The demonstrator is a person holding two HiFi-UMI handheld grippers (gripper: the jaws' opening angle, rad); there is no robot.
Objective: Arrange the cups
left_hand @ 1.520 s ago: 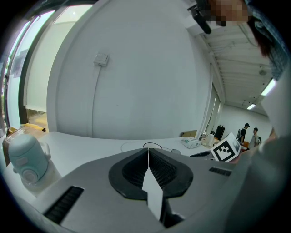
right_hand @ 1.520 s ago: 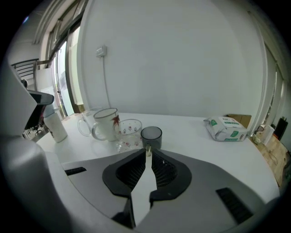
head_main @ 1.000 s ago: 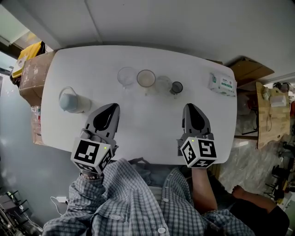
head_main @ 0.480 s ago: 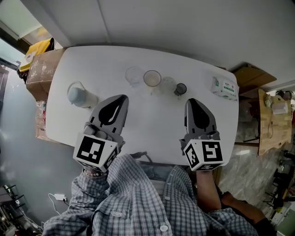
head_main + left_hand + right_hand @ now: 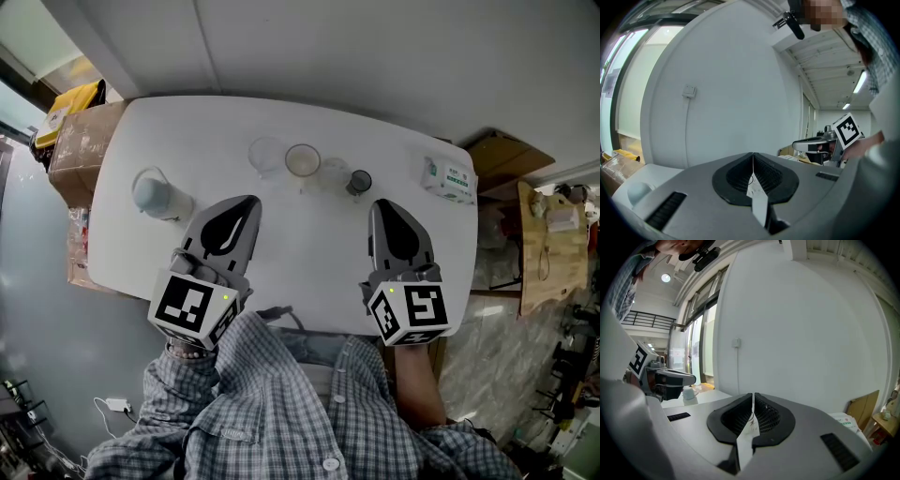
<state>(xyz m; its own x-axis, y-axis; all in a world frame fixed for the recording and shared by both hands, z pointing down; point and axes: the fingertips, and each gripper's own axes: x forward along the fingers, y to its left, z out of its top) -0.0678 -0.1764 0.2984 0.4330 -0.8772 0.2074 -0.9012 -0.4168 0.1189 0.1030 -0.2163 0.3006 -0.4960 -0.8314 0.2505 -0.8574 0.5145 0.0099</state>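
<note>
Though near, cups [image 5: 302,161] beyond right gripper [image 5: 386,206]

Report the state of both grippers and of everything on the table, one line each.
Left hand-held gripper: shut, empty.
Right hand-held gripper: shut, empty.
Clear cup: upright, at one end of the row.
Tan cup: upright.
Second clear cup: upright.
Dark cup: upright, at the other end of the row.
Jug: standing, apart from the cups.
Wipes pack: lying flat.

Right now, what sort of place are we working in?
Probably an office or lab workroom: a white table by a plain wall, a cardboard box beside it, and a strip light overhead.
</note>
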